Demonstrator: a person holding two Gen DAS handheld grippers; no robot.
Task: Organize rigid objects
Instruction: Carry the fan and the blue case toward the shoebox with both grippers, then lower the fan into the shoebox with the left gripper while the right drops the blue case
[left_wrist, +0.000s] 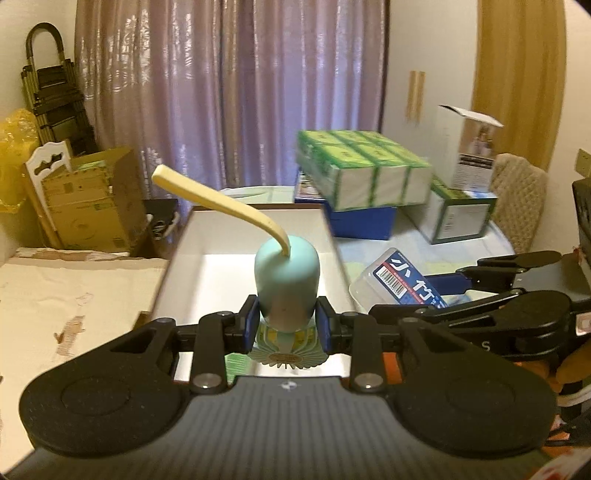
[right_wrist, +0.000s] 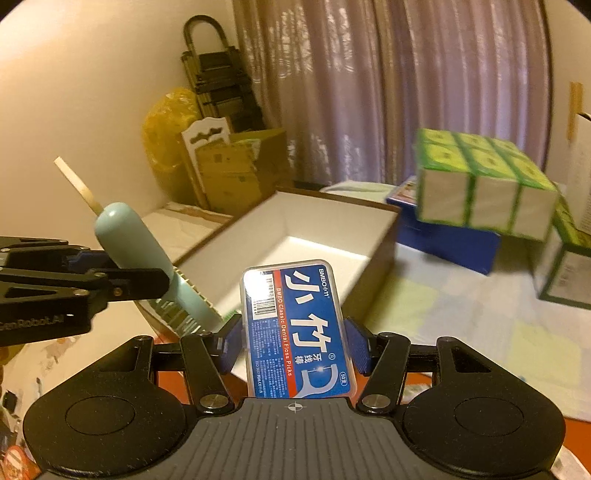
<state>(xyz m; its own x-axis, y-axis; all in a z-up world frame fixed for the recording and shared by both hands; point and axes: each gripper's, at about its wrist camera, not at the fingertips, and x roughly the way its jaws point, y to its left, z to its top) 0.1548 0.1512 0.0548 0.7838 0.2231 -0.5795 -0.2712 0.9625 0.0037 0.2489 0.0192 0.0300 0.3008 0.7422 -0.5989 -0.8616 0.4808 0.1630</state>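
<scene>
At the bottom centre of the right wrist view, the right claw (right_wrist: 293, 341) is clamped on the dental floss pick case (right_wrist: 297, 328), pinched only by its long edges, so the slick plastic could pivot or slip. The left claw (left_wrist: 286, 323) is closed around a pale green brush (left_wrist: 286, 284) near its head, its cream strap (left_wrist: 218, 201) sticking up; the two claws could collide. Beyond, mid-frame, the open white-lined box (right_wrist: 295, 236) waits; its floor is partly hidden, and the worktop (right_wrist: 461, 295) behind is blurred.
</scene>
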